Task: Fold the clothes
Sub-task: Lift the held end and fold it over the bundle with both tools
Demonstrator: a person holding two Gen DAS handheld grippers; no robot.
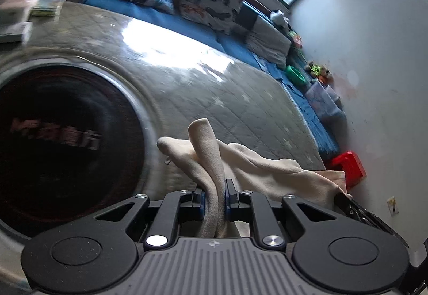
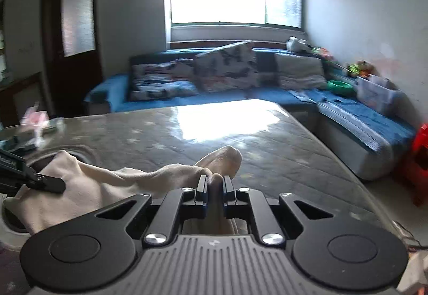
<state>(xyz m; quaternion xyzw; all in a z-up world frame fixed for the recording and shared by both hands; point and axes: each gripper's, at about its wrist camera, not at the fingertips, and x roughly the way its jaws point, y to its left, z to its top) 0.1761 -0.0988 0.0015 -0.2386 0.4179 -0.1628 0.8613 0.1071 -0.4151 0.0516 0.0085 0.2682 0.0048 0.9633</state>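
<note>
A cream-coloured garment [image 1: 256, 164] hangs stretched between both grippers above a glossy grey table [image 1: 187, 73]. My left gripper [image 1: 215, 193] is shut on one bunched end of the cloth, which sticks up past the fingers. In the right wrist view my right gripper [image 2: 214, 186] is shut on the other end of the garment [image 2: 112, 182], with a fold poking out ahead of the fingertips. The other gripper's black finger [image 2: 40, 182] shows at the left, against the cloth. At the right edge of the left wrist view, the right gripper's black body [image 1: 358, 209] touches the cloth.
A dark round inset [image 1: 61, 145] with a metal rim sits in the table [image 2: 267, 150], partly under the cloth. Boxes and packets [image 1: 24, 8] lie at the table's far left corner. A blue corner sofa [image 2: 347, 113] with cushions runs behind; a red stool [image 1: 347, 164] stands by the wall.
</note>
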